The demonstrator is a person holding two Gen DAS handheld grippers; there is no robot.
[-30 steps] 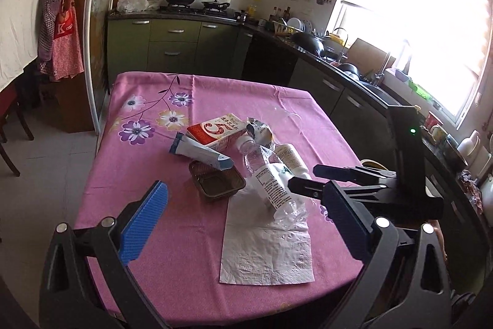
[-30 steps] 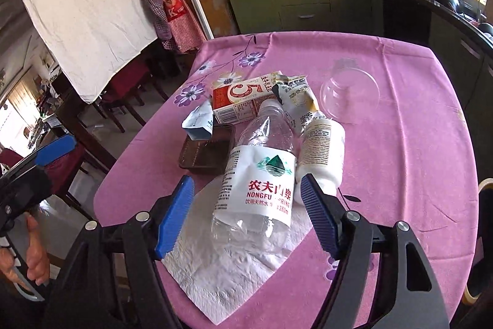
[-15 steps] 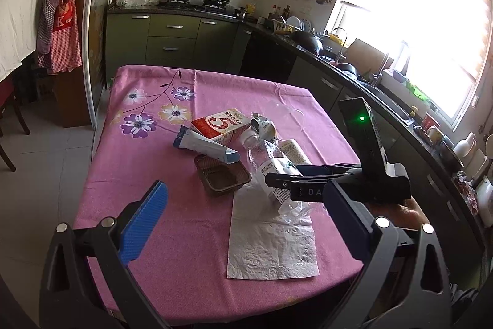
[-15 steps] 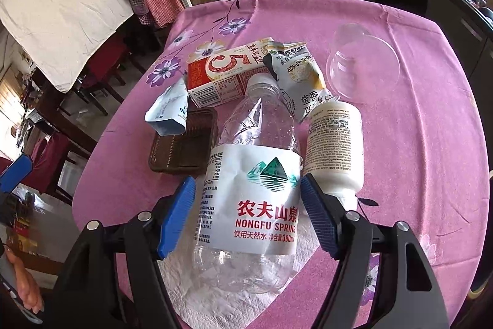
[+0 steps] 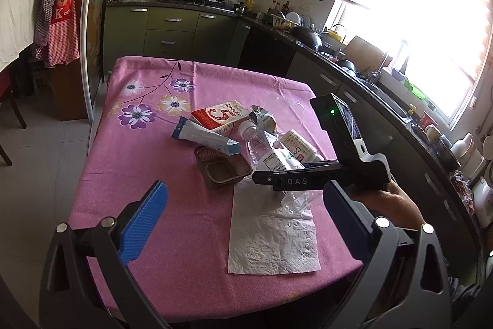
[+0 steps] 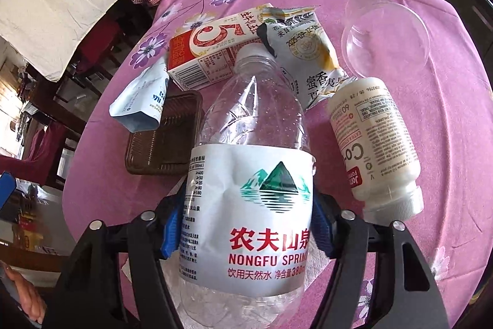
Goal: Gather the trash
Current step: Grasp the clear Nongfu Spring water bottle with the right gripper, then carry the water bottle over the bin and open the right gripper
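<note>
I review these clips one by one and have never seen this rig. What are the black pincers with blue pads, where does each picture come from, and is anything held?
No robot: a person holds a two-finger gripper in each hand, each carrying a fisheye camera. The left gripper hangs open and empty over the pink flowered tablecloth. The right gripper is closing around the clear plastic water bottle, which lies between its pads on a white paper napkin. Nearby lie a white pill bottle, red-and-white carton, brown plastic tray and clear plastic cup.
</note>
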